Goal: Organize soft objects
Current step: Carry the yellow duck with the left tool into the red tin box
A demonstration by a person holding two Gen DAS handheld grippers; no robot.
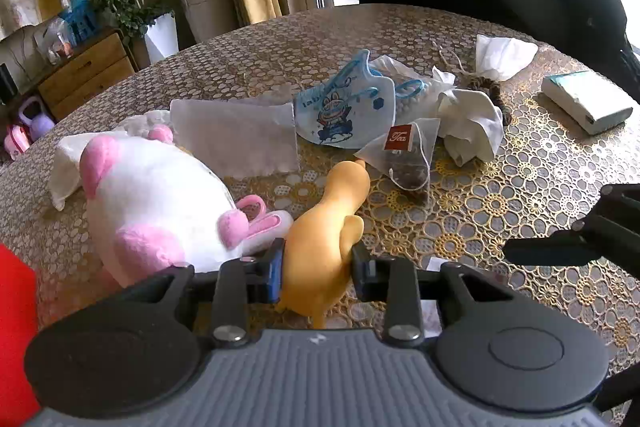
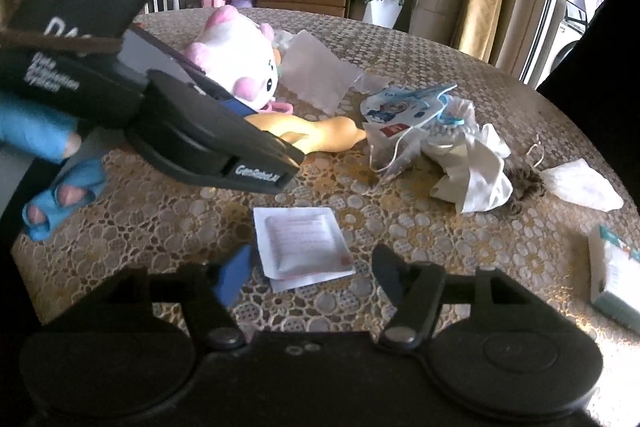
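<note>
Left tongs [image 1: 316,267] closed on the body of a yellow rubber duck-like toy [image 1: 332,223], both pads pressing its sides; the toy lies on the tabletop [image 1: 500,195] with its neck stretched away from the camera. Just left of it, touching or nearly so, a white-and-pink plush animal [image 1: 160,195] lies on its side. Beyond the plush, a flat white tissue sheet [image 1: 236,139]; beyond the toy's head, a pyramid tea bag [image 1: 404,155] with a red "Tea" tag, a child's blue printed face mask [image 1: 344,111] and a crumpled white cloth [image 1: 468,123]. A boxed pack of tissues [image 1: 588,99] sits well apart at the right edge.

Right tongs [image 2: 312,275] stand wide, holding nothing, with a flat white sachet [image 2: 304,243] on the tabletop between and just ahead of the fingers, untouched. In the right wrist view a hand in a blue glove [image 2: 60,183] grips the handle of the left tool at upper left.
</note>
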